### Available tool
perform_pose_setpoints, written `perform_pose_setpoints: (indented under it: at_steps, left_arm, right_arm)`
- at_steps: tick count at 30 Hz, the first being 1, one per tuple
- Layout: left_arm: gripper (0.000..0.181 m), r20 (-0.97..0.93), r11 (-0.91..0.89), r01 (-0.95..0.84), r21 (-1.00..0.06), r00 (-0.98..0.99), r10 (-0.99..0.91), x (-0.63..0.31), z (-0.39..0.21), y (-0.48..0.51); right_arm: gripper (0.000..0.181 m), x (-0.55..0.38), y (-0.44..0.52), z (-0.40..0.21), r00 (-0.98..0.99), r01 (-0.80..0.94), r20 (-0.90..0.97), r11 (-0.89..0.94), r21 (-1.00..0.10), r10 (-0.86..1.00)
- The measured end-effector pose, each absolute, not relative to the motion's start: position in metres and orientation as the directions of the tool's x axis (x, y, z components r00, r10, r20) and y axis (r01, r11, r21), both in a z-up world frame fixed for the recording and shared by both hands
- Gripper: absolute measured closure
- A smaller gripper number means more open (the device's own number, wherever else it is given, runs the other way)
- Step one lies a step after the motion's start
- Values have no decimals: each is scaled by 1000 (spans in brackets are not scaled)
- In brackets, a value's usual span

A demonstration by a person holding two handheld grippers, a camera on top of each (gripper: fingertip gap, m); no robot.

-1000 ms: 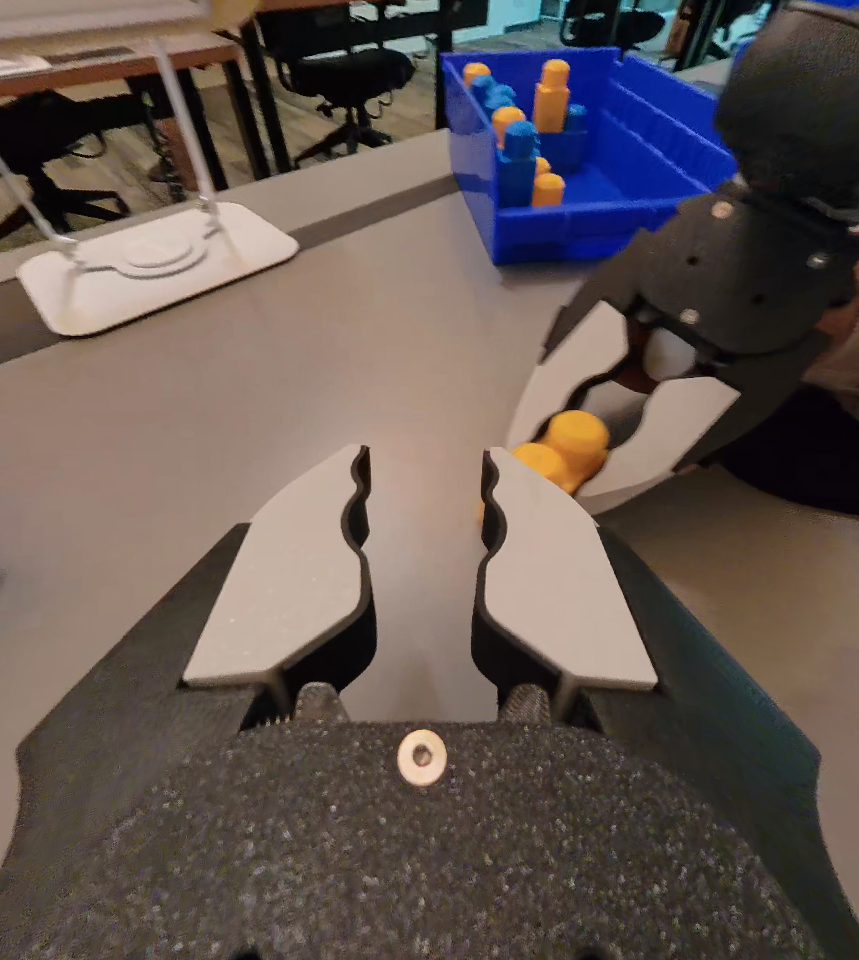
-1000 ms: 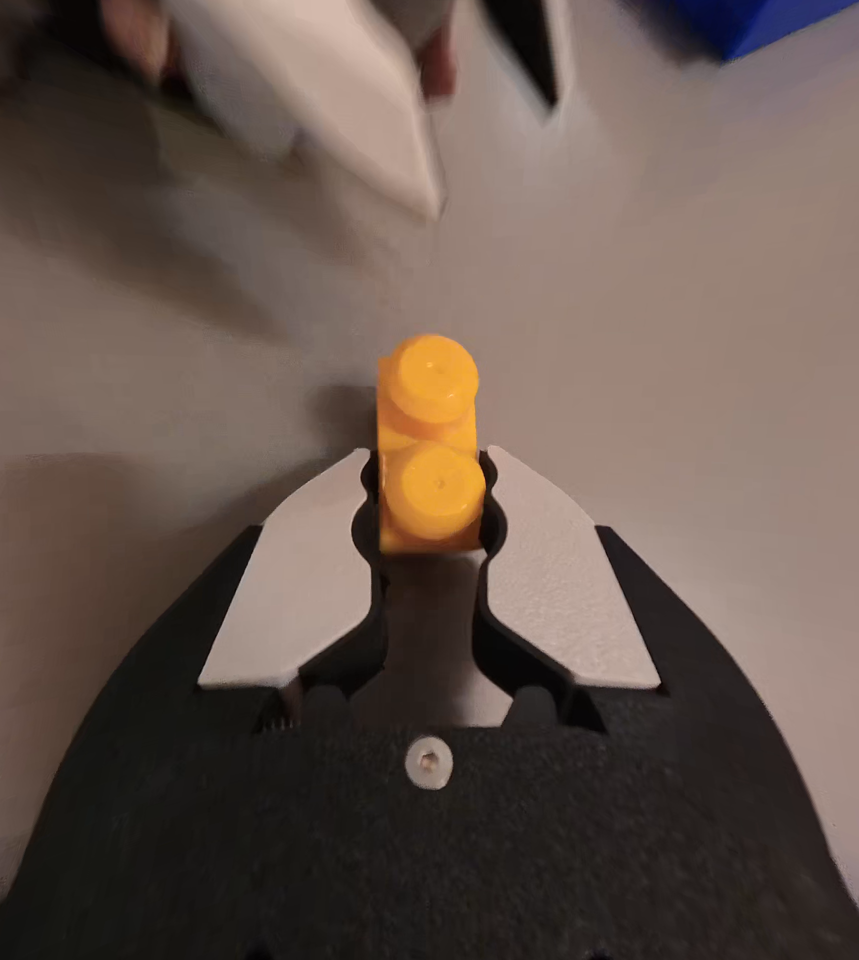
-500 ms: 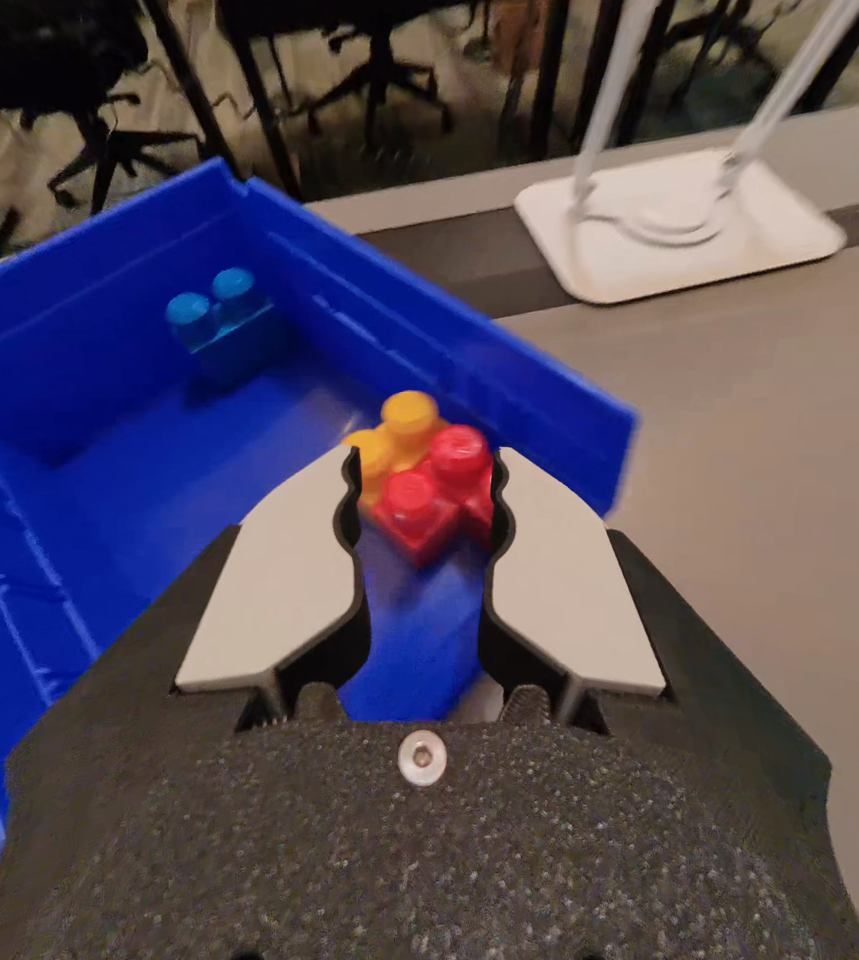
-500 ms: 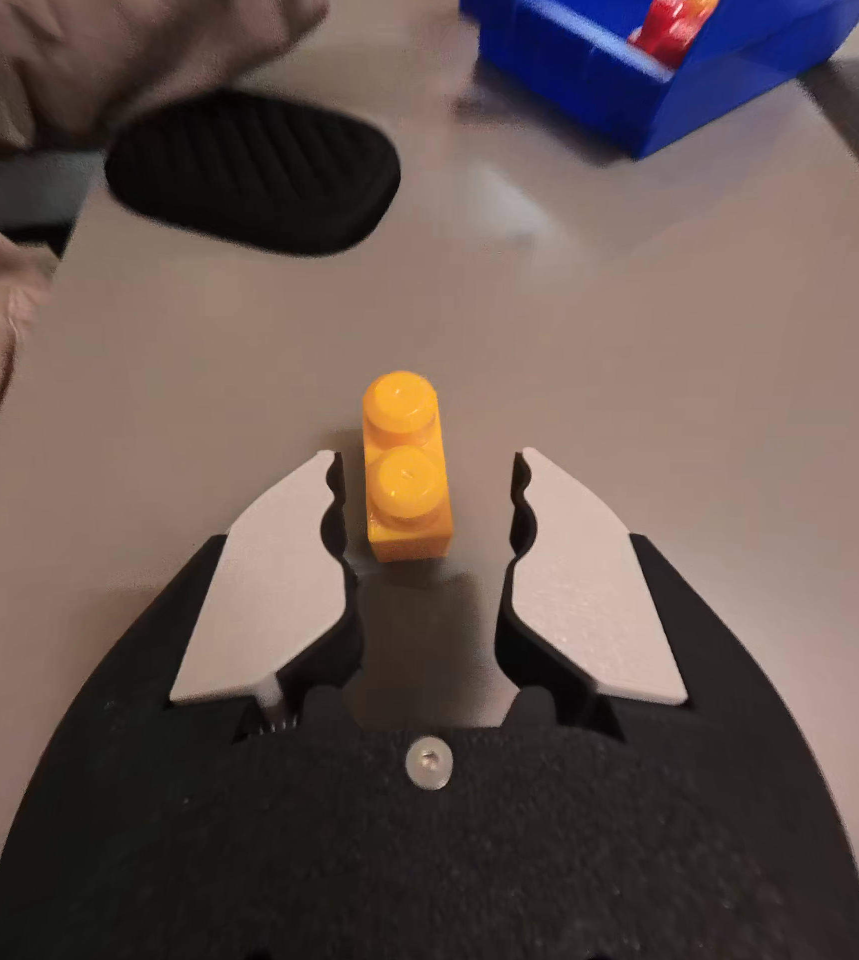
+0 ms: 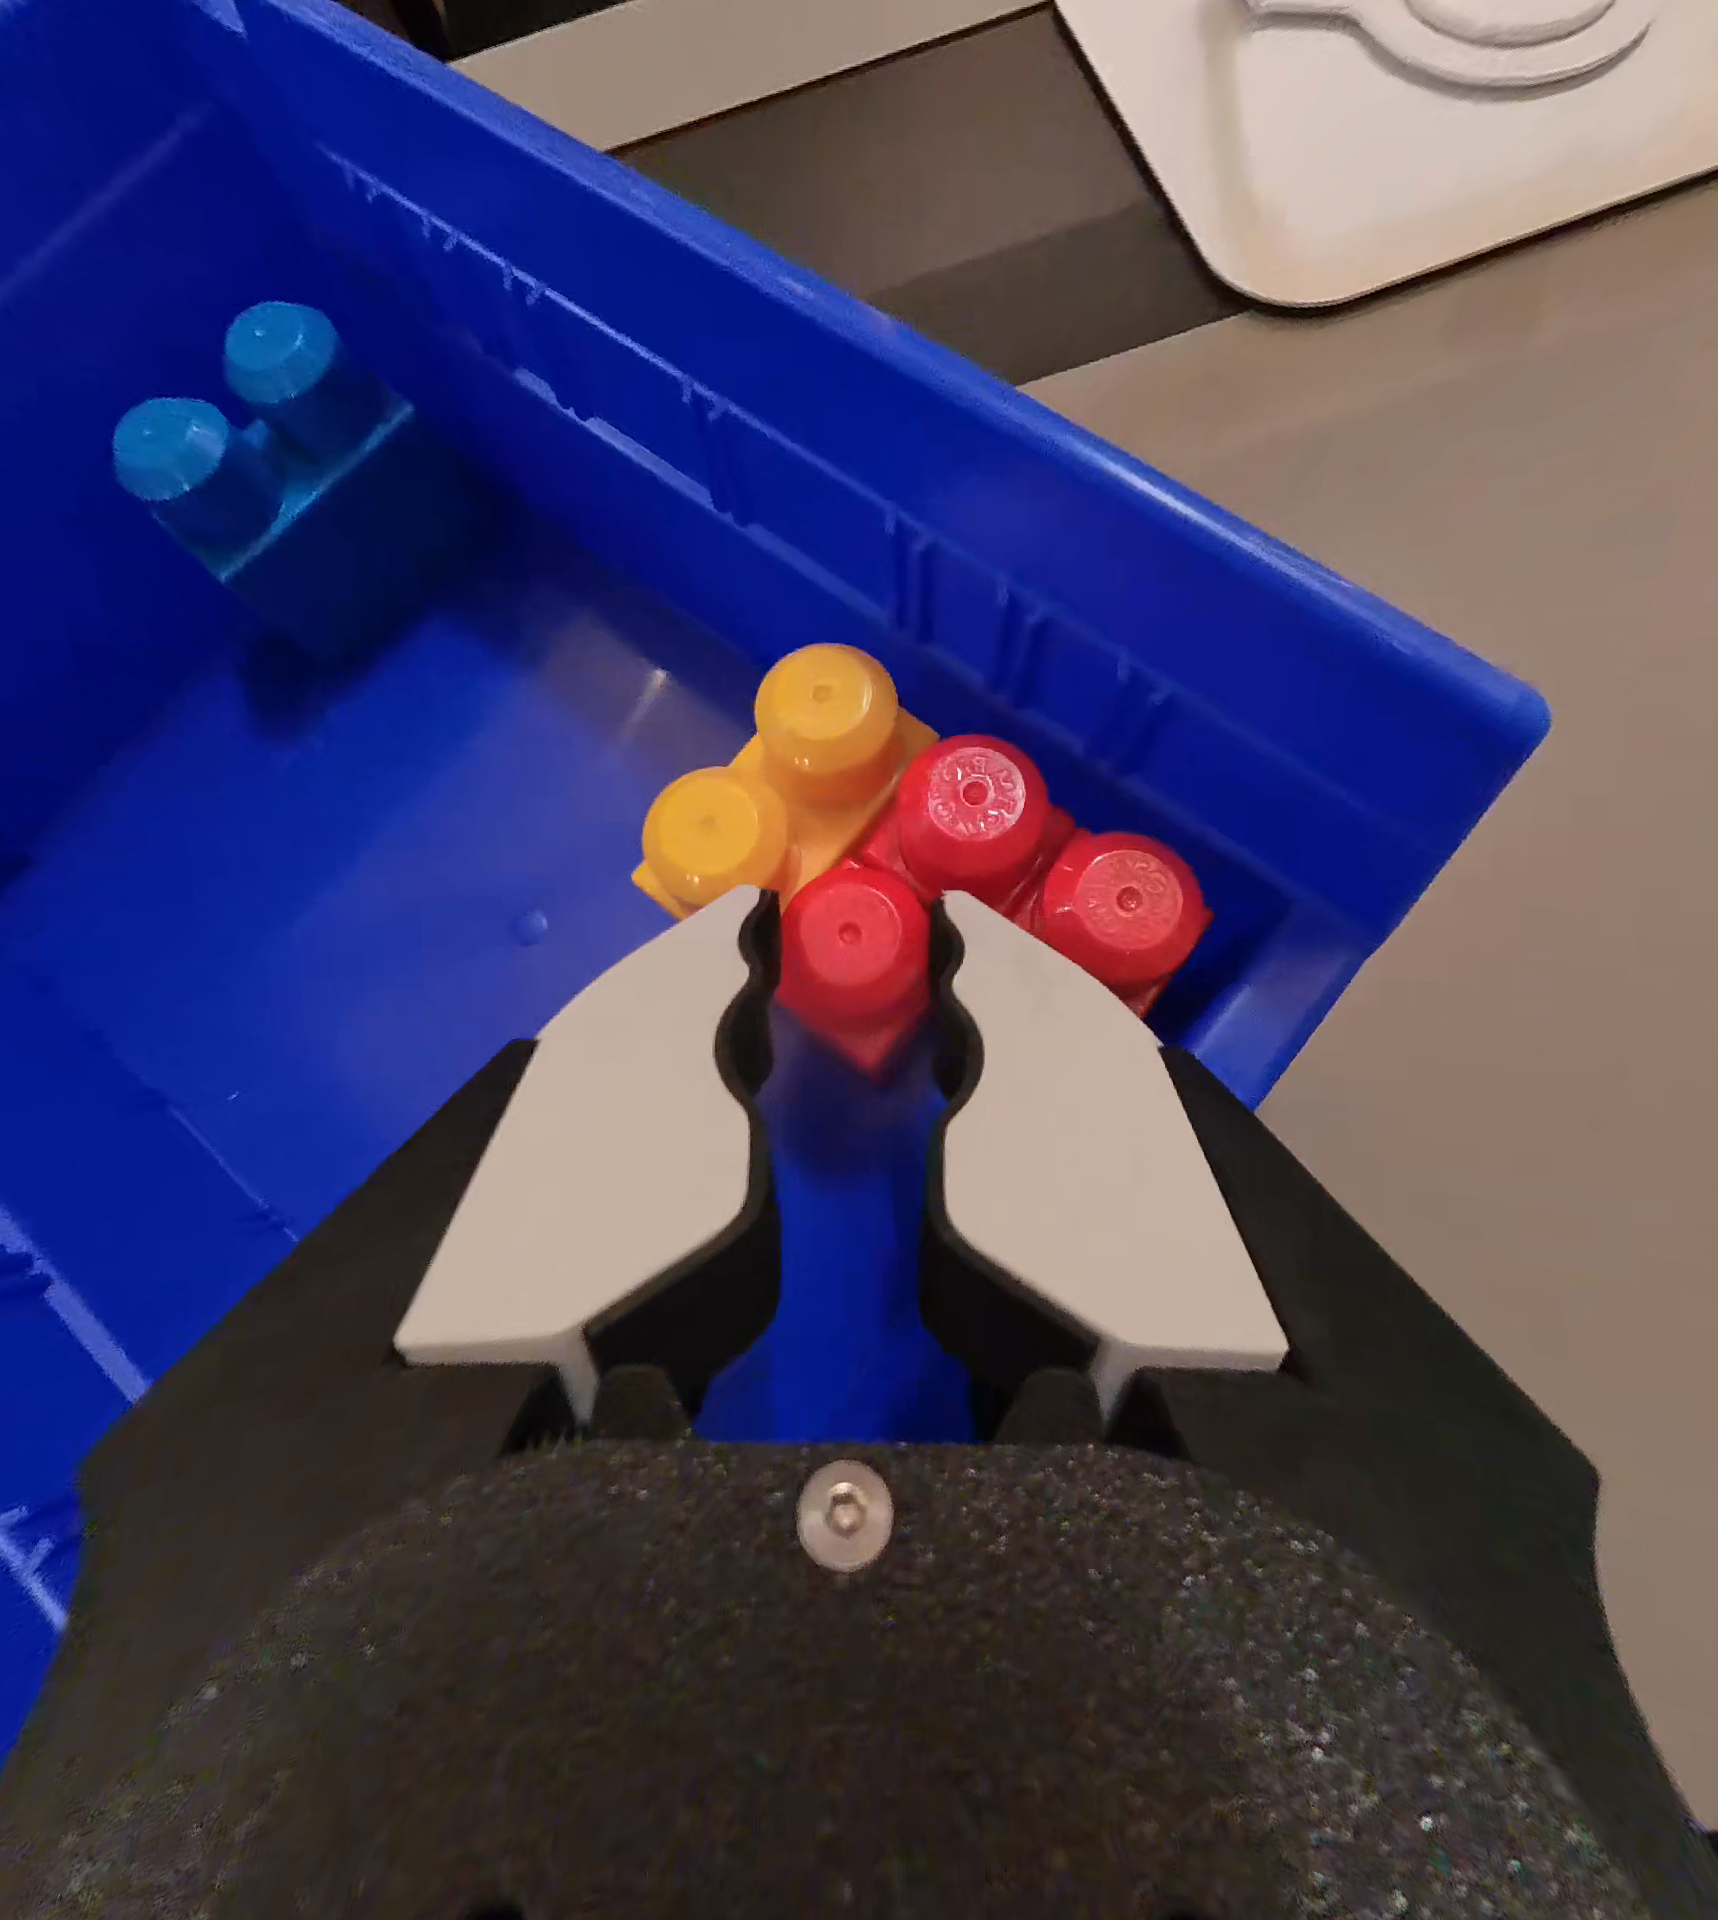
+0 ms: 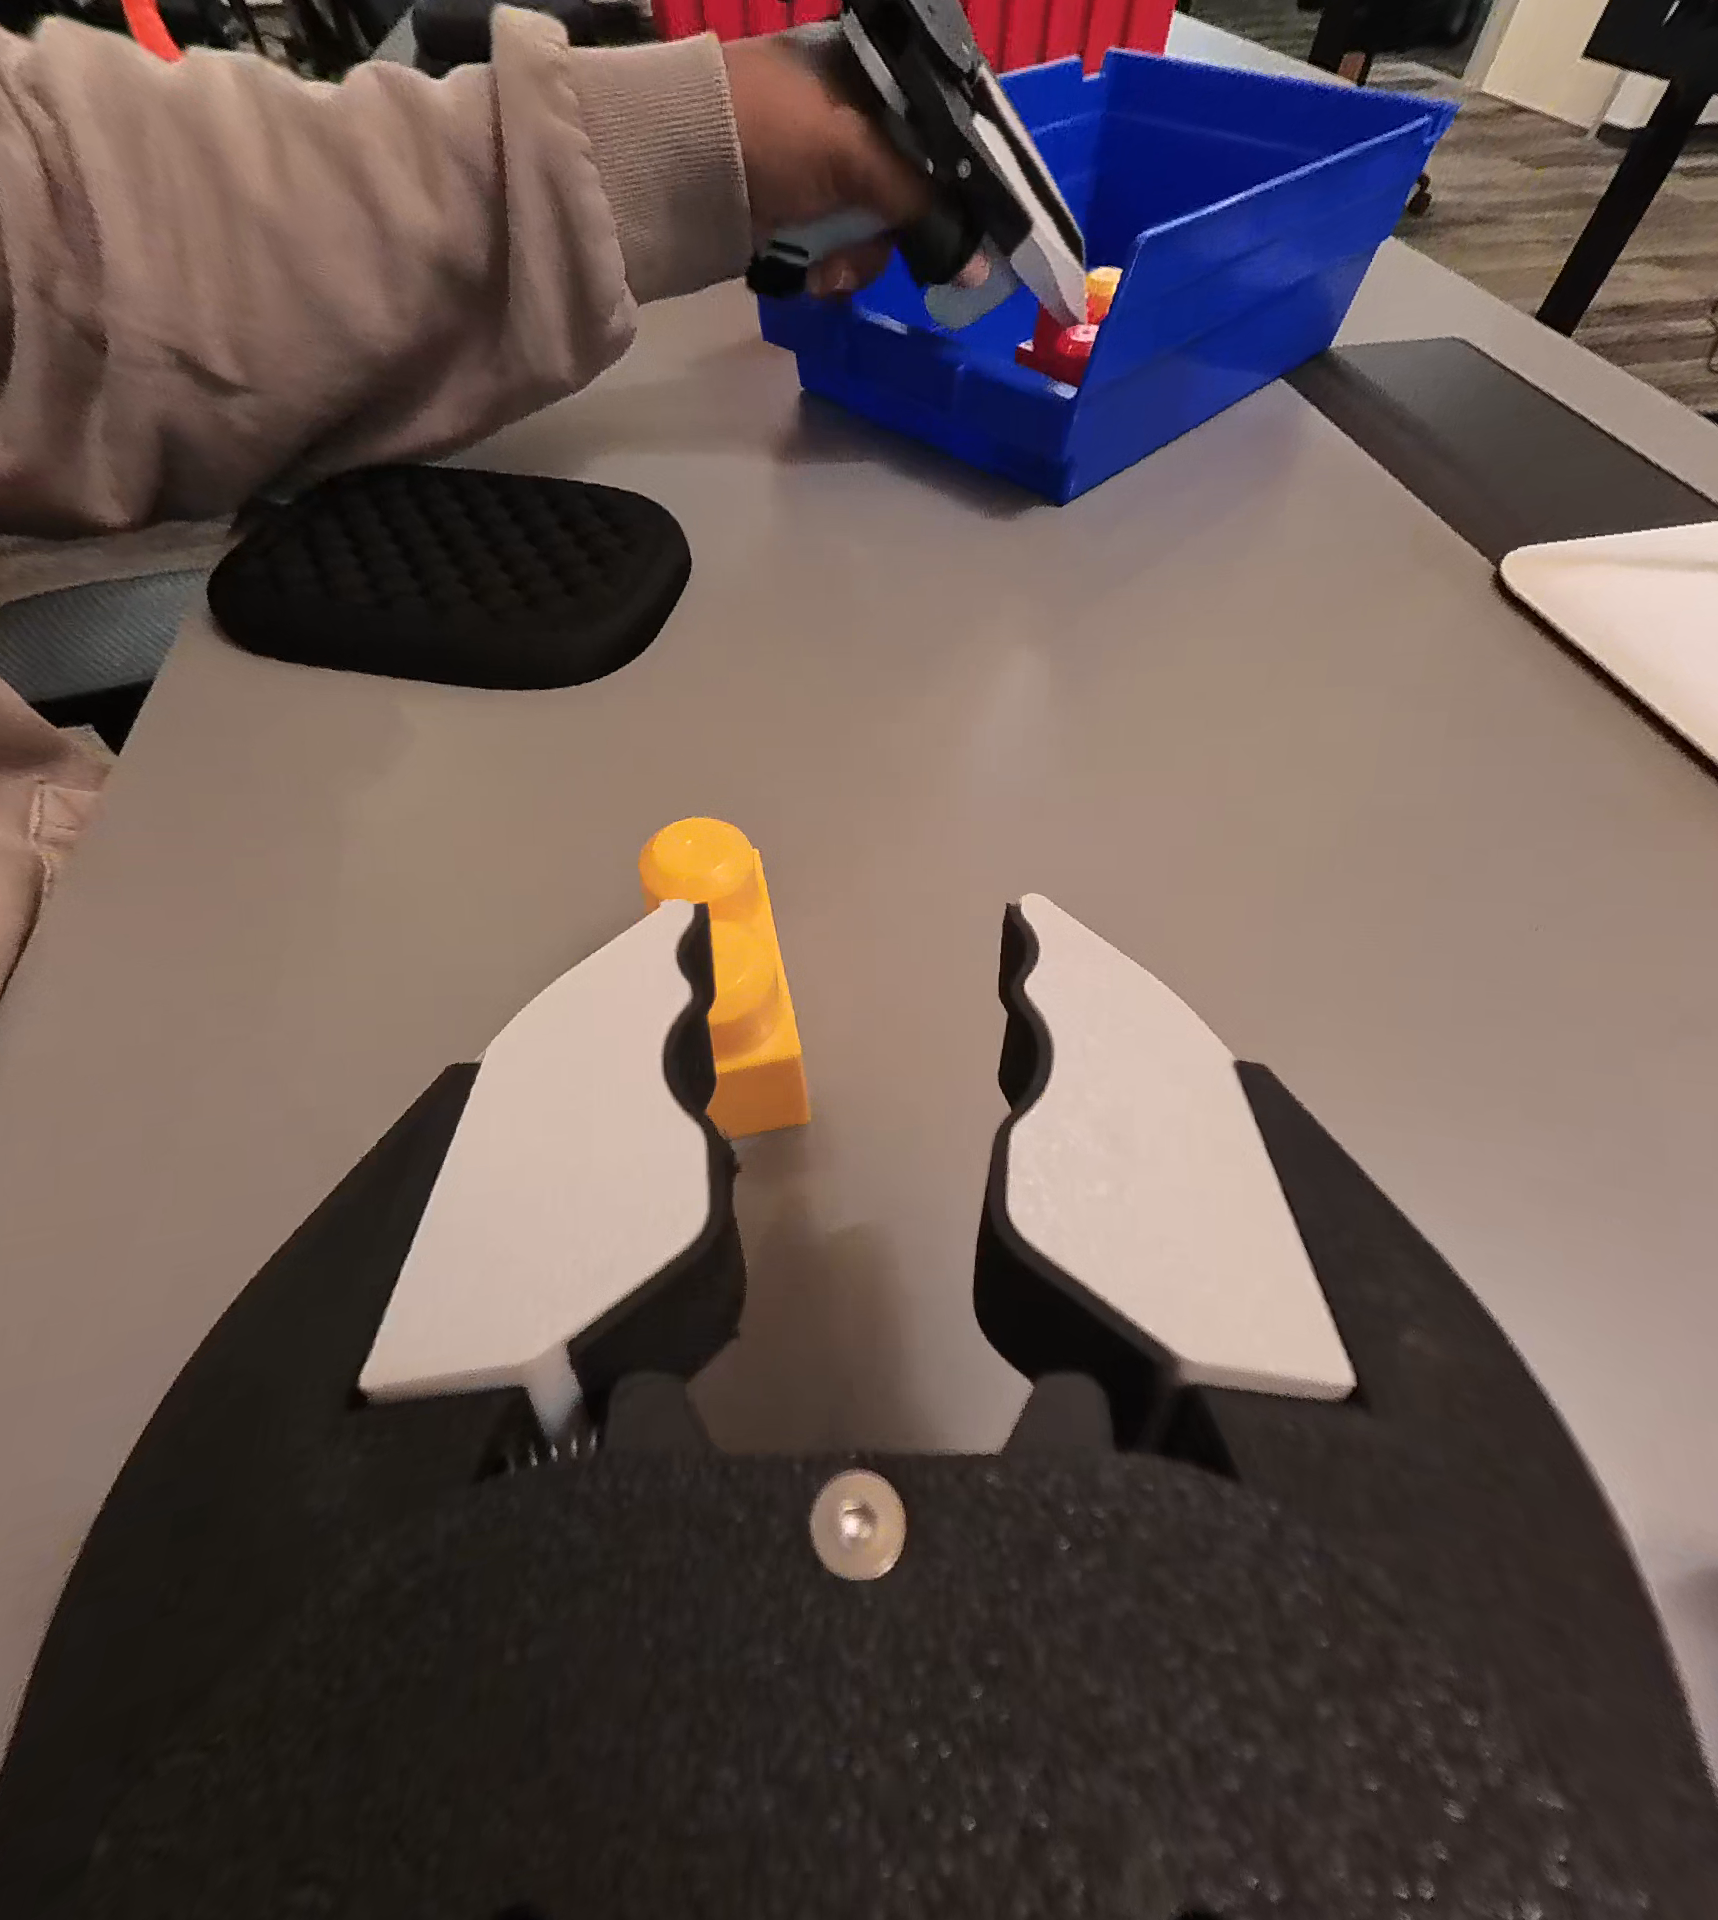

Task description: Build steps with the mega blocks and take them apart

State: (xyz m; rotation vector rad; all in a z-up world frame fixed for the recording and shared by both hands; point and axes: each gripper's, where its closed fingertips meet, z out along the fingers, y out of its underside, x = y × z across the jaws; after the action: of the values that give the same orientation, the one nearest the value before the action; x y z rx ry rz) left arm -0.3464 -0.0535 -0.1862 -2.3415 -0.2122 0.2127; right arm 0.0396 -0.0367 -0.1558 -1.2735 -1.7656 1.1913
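Only the right wrist view shows the loose orange block point(image 6: 746, 997).

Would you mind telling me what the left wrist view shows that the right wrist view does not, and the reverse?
Only the left wrist view shows the teal block at the bin's far end, and the left gripper closed around a red block stud.

Only the right wrist view shows the open right gripper, an orange block on the table and a black pad.

Both show the blue bin.
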Motion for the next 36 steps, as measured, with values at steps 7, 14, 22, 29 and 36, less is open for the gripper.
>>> perform_pose_setpoints:
  at_steps: [7, 14, 22, 29, 36]
  left_arm:
    - [154, -135, -611, 16, -792, 970, 201, -335, -131, -57]
    - [154, -133, -458, -123, -881, 991, -11, -237, -59, -69]
    - [154, -86, -497, -220, -839, 956, -279, -109, -106, -79]
    - [154, -2, -559, -188, -808, 949, -317, -69, -165, -79]
    - [154, -70, -534, -228, -814, 952, -299, -65, -187, -72]
  right_arm:
    - [131, 42, -32, -145, -294, 317, 3, 101, -943, 956]
    - [131, 40, -35, -143, -300, 313, 19, 117, -943, 954]
    - [131, 40, -38, -150, -310, 338, 23, 133, -932, 950]
    - [131, 40, -44, -157, -336, 366, 25, 155, -918, 942]
    - [130, 39, -50, -167, -358, 409, 29, 185, -894, 933]
